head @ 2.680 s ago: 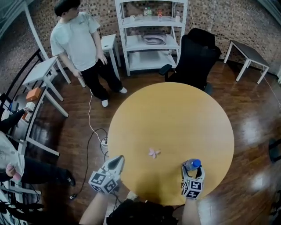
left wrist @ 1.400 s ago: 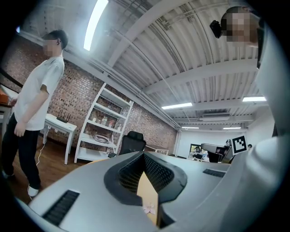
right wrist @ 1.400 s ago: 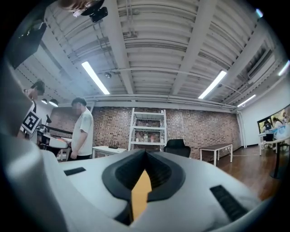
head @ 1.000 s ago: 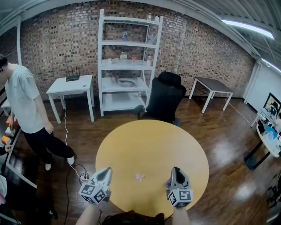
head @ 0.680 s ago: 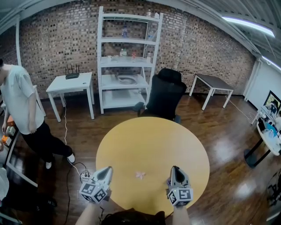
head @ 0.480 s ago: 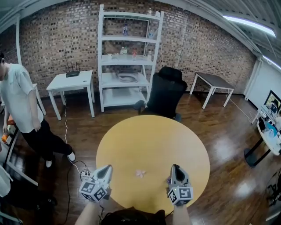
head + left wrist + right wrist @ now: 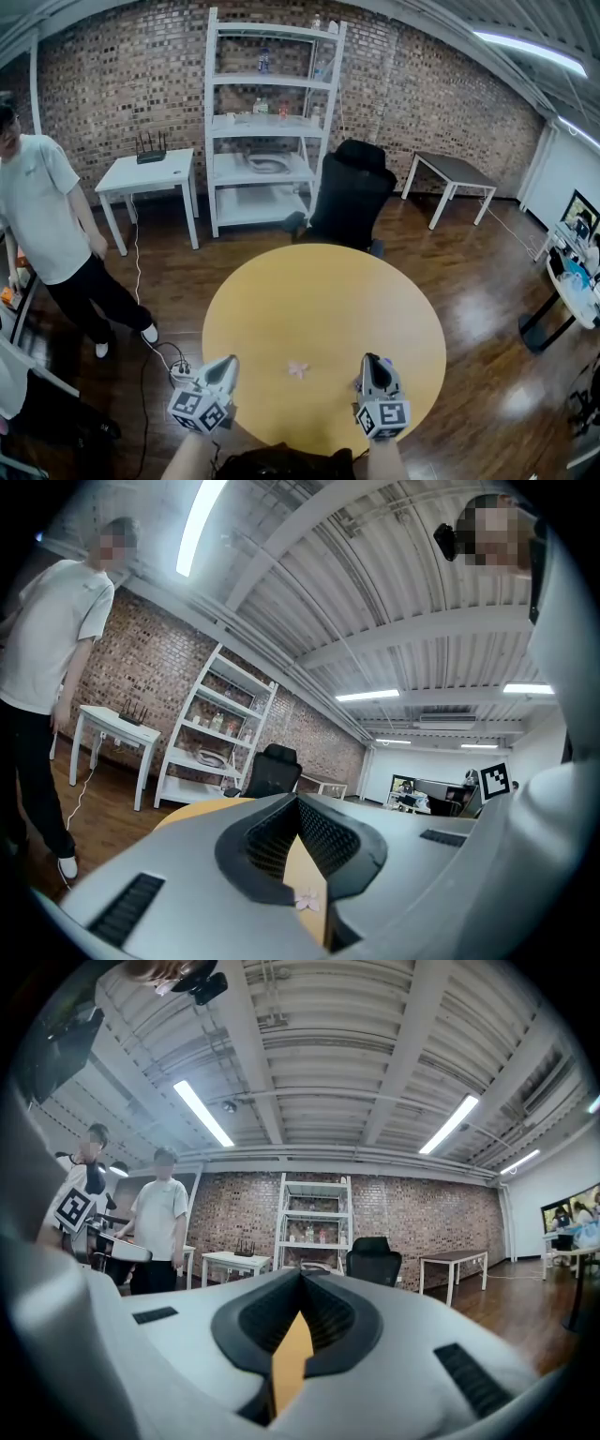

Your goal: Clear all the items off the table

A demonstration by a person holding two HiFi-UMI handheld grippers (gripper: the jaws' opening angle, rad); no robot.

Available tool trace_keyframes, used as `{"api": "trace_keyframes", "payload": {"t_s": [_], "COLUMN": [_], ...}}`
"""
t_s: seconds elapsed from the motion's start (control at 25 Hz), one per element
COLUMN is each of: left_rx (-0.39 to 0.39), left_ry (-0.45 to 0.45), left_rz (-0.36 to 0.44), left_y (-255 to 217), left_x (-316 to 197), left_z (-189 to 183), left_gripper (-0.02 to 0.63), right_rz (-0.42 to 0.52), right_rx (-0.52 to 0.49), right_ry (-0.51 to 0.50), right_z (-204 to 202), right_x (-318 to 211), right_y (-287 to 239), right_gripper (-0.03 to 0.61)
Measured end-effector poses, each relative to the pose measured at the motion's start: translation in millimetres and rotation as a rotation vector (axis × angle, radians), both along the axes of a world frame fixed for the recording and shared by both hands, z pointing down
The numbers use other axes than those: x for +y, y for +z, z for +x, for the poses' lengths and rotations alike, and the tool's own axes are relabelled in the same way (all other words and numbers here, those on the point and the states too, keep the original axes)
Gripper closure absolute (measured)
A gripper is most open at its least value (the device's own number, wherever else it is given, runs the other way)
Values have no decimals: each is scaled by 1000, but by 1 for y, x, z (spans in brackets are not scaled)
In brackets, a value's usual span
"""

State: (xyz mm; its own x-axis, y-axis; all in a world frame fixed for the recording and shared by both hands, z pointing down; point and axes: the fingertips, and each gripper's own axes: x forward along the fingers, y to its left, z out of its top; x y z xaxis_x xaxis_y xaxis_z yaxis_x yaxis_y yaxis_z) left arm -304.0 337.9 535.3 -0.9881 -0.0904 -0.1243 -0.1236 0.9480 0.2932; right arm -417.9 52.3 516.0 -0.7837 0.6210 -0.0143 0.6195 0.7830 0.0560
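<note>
A small pink, petal-shaped item lies on the round yellow table, near its front edge and between my two grippers. My left gripper hovers at the table's front left rim, its jaws together and empty. In the left gripper view the pink item shows low, through the slit under the left gripper. My right gripper sits over the table's front right part, shut on nothing. In the right gripper view only yellow tabletop shows below the right gripper. A bluish speck shows by its left side; I cannot tell what it is.
A black office chair stands behind the table, with a white shelf unit beyond it. A person stands at the left near a white side table. A cable and power strip lie on the floor left of the table.
The head view has lifted since the earliest frame and now takes in the room. A blue-capped bottle seen then at the right gripper no longer shows clearly. Both grippers have stayed put; the person has shifted.
</note>
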Motion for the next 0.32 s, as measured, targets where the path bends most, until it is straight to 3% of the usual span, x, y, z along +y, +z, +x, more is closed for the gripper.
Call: {"api": "trace_keyframes", "payload": {"t_s": [0.32], "left_rx": [5], "left_ry": [9], "left_rz": [5], "left_y": [1], "left_x": [0], "left_z": [-7], "left_gripper": [623], "right_rz": [3], "right_rx": [9], "right_ry": [8], "right_z": [-3], "right_x": [-1], "right_y": [1], "right_gripper": [577]}}
